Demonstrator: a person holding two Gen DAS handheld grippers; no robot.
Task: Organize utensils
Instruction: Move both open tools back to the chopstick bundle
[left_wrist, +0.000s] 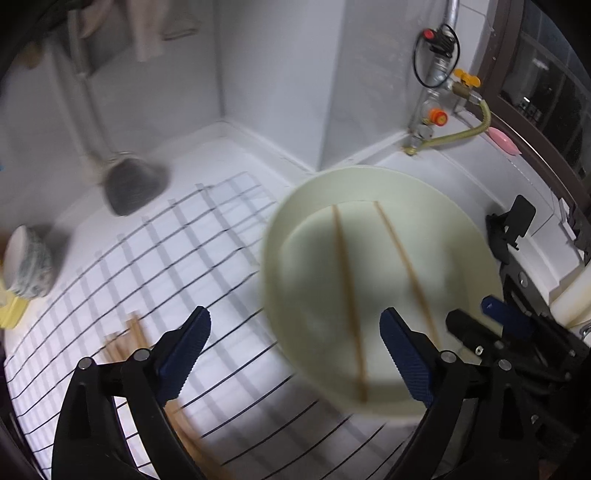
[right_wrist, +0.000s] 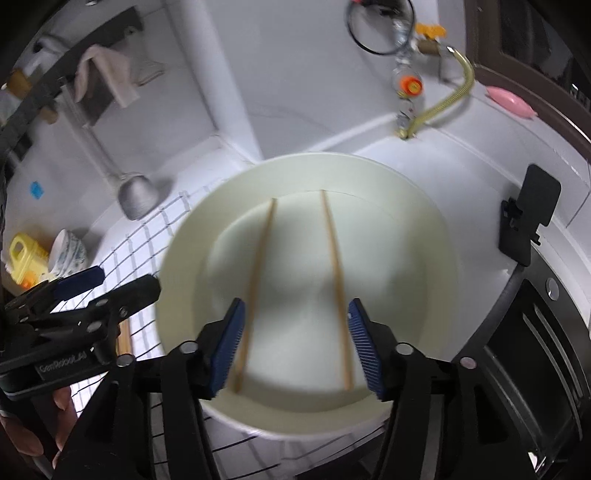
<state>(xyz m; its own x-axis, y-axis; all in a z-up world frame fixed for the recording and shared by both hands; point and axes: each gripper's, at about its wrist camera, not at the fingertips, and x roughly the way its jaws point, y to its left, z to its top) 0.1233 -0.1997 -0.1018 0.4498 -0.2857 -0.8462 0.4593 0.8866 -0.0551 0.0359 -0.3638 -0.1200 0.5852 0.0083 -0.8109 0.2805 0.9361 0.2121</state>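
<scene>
A cream round basin (left_wrist: 373, 295) (right_wrist: 306, 310) sits on a white cloth with black grid lines (left_wrist: 177, 258). Two wooden chopsticks (left_wrist: 349, 295) (right_wrist: 334, 288) lie apart inside it. More wooden chopsticks (left_wrist: 129, 339) lie on the cloth under my left gripper. My left gripper (left_wrist: 295, 354) is open and empty, over the basin's left rim. My right gripper (right_wrist: 295, 347) is open and empty above the basin's near side, with both chopsticks between its fingers. Each gripper shows in the other's view, the left one (right_wrist: 92, 291) and the right one (left_wrist: 491, 325).
A metal ladle (left_wrist: 129, 184) (right_wrist: 136, 195) leans on the back wall. A patterned bowl (left_wrist: 27, 262) (right_wrist: 68, 254) and a yellow object (right_wrist: 26, 258) stand at the left. A gas valve with a hose (left_wrist: 439, 118) (right_wrist: 410, 85), a pink item (right_wrist: 509, 101) and a black stand (right_wrist: 528, 218) are at the right.
</scene>
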